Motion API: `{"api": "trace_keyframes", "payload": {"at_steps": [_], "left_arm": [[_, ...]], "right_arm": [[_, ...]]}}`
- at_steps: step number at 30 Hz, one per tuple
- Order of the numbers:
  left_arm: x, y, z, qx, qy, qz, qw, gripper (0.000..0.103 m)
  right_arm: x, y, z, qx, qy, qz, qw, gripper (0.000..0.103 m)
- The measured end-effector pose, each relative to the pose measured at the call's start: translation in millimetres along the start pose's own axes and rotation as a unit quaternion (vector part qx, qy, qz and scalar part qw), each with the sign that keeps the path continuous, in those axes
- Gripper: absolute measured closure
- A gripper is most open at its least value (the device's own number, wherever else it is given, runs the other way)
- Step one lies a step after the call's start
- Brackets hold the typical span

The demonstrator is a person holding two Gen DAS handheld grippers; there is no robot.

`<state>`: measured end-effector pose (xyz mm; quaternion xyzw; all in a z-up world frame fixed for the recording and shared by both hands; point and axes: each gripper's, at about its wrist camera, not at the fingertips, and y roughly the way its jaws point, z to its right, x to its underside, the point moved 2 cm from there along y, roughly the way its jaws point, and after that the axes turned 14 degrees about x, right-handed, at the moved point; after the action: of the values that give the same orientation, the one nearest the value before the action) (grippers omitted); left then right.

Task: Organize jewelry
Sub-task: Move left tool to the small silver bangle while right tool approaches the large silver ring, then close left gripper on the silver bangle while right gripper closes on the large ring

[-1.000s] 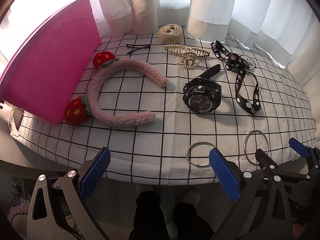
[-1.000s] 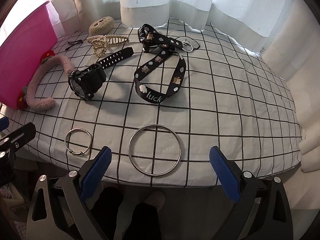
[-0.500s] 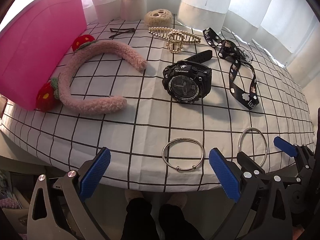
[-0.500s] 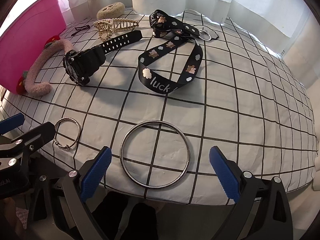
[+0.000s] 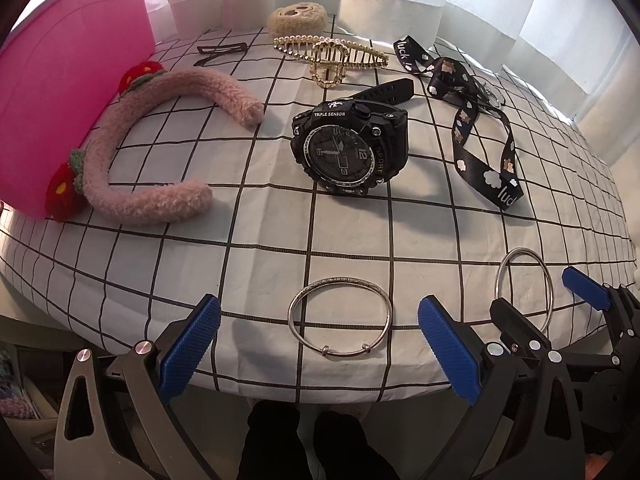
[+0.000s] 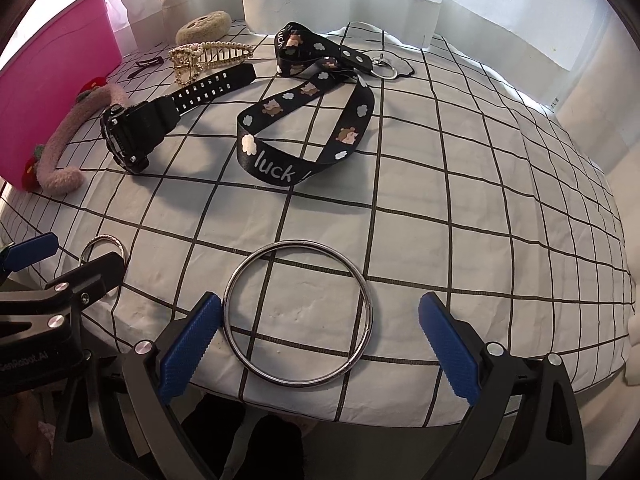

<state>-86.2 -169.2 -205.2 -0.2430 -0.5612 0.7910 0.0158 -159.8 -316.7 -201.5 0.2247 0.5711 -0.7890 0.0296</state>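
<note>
While both grippers hover at the near edge of a checked tablecloth [image 5: 280, 224], the left gripper [image 5: 319, 346] gapes wide with a thin silver bangle [image 5: 339, 316] lying between its fingers. Spread just as wide, the right gripper [image 6: 319, 346] frames a larger steel ring [image 6: 298, 314]. Beyond lie a black watch [image 5: 350, 152], a fuzzy pink headband [image 5: 152, 148], a black lanyard [image 6: 304, 108] and a pink bin [image 5: 60, 100].

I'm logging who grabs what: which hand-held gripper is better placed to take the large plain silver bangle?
Right. The large plain bangle lies between the open right hand-held gripper fingers; the left hand-held gripper faces the beaded bangle.
</note>
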Motion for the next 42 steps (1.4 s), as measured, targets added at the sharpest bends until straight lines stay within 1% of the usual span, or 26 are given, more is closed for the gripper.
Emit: {"api": "trace_keyframes", "payload": {"at_steps": [2,3,6,7,15,25,28,29,30,31,32,33,34,35,36,37,42], "left_arm": [[-0.6,5.8,-5.6,0.0,-0.013,-0.006,0.9999,0.006],[-0.4,6.5,-7.5,-0.001,-0.014,-0.002,0.9999,0.006],[0.0,9.1,-7.9,-0.019,0.0,0.004,0.9998,0.005],[0.4,8.9,-7.6,-0.02,0.004,0.01,0.9997,0.005],[10.2,4.7,-5.3,-0.017,0.025,0.044,0.9986,0.005],[13.6,2.6,-5.1,-0.014,0.033,0.047,0.9982,0.007],[16.0,-0.5,-2.7,-0.012,0.037,0.051,0.9979,0.011],[17.4,-2.2,-1.0,-0.01,0.039,0.053,0.9978,0.015],[18.2,-3.9,1.9,-0.007,0.045,0.054,0.9975,0.022],[19.1,-5.5,6.0,-0.005,0.053,0.055,0.9971,0.027],[19.9,-6.8,10.4,-0.002,0.061,0.056,0.9966,0.036],[19.3,-6.9,14.6,-0.003,0.068,0.056,0.9961,0.043],[19.6,-7.6,17.9,0.001,0.072,0.056,0.9959,0.047],[19.6,-7.0,19.3,0.0,0.072,0.055,0.9959,0.049],[19.8,-6.9,19.6,0.0,0.071,0.056,0.9959,0.049],[19.8,-6.8,18.9,0.002,0.069,0.056,0.9961,0.049],[20.8,-7.4,20.1,0.002,0.075,0.058,0.9955,0.05]], "right_arm": [[0.2,-0.3,-0.7,0.0,-0.003,0.004,1.0,0.009],[0.4,-0.4,-0.8,0.0,-0.004,0.005,1.0,0.009],[1.0,-0.1,1.4,-0.002,0.0,0.008,1.0,0.009],[1.0,0.0,2.0,-0.002,-0.001,0.009,1.0,0.009],[2.1,-1.8,1.2,0.0,0.001,0.016,1.0,0.008],[4.3,-3.3,0.0,0.002,0.012,0.02,1.0,0.009],[5.1,-4.7,-0.1,0.001,0.012,0.022,1.0,0.01],[4.9,-4.9,0.2,0.0,0.013,0.021,1.0,0.01],[4.9,-5.3,0.1,0.0,0.012,0.021,1.0,0.01],[5.1,-5.8,0.2,-0.001,0.012,0.02,1.0,0.01],[5.5,-6.5,0.1,-0.001,0.012,0.021,1.0,0.011],[5.5,-7.5,-0.1,-0.002,0.012,0.022,1.0,0.013],[5.9,-8.9,-0.4,-0.003,0.012,0.023,1.0,0.016],[6.0,-10.4,-1.4,-0.003,0.01,0.025,1.0,0.02],[6.0,-12.1,-2.6,-0.004,0.008,0.027,1.0,0.023],[5.7,-14.0,-3.5,-0.004,0.007,0.03,1.0,0.031],[5.4,-15.1,-4.5,-0.006,0.006,0.034,0.999,0.031]]}}
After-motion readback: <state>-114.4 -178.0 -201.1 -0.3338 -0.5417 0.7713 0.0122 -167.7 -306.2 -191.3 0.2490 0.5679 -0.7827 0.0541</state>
